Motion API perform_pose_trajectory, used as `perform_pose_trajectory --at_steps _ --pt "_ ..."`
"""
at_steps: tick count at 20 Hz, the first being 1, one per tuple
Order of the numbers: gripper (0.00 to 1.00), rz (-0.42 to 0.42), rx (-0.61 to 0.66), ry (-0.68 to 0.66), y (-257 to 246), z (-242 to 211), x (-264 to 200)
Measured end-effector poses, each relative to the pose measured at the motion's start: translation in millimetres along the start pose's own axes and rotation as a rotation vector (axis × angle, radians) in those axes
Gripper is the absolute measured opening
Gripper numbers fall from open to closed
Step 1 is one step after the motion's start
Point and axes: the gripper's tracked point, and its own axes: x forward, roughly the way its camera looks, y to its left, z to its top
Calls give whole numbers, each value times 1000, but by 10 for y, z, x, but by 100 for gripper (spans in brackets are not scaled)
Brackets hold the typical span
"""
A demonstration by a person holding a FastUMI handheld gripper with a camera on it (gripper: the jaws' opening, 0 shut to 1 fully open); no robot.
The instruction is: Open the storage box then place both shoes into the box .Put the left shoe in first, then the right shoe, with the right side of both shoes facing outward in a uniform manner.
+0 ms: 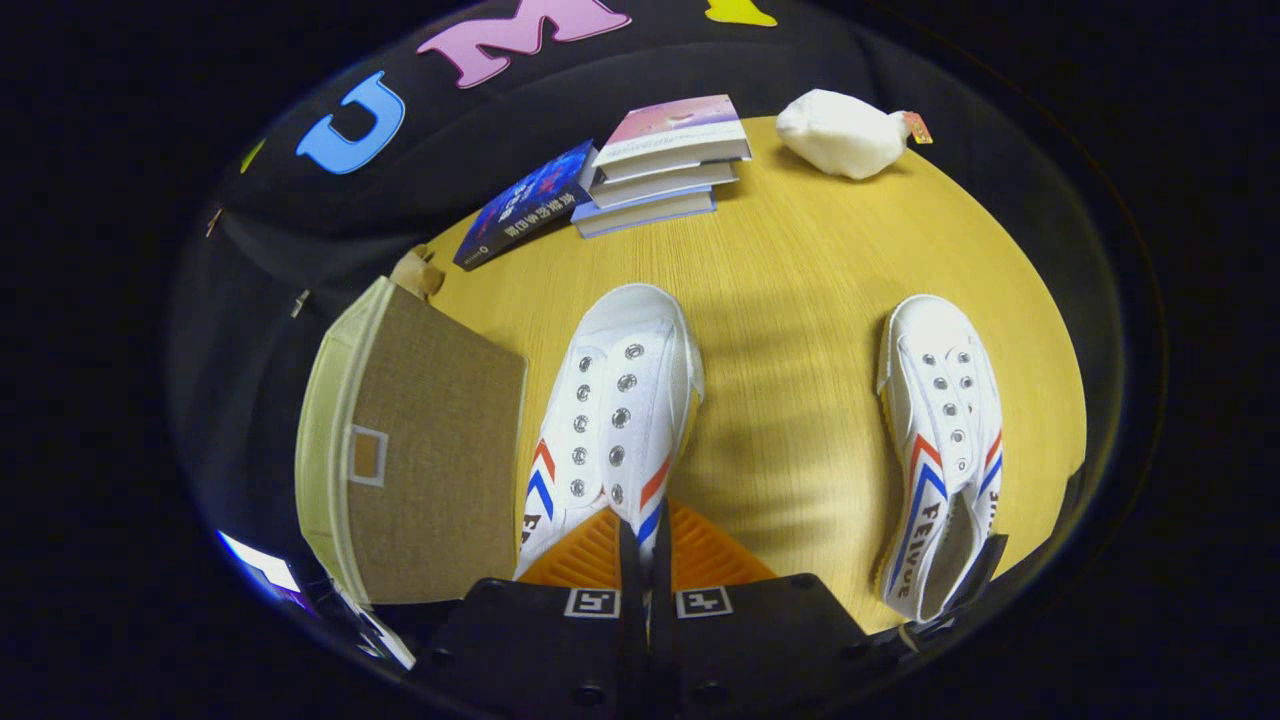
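White canvas is pinched between the gripper (645,545) fingers: they are clamped on the heel end of one shoe (612,420), whose toe points away ahead of them. The other shoe (945,440) lies on the wooden bench (800,300) well off to the gripper's right. The storage box (420,450) sits just left of the held shoe, lid closed. Beyond lie stacked books (660,165) and a white pouch (842,133).
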Motion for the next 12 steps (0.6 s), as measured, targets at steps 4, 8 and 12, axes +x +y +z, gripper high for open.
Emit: perform_pose_trajectory --at_steps 4,8,12 --pt "5 16 0 -91 320 285 -574" --pt "5 80 -19 -169 927 537 -1042" --pt "5 213 21 -172 1674 589 -1204"
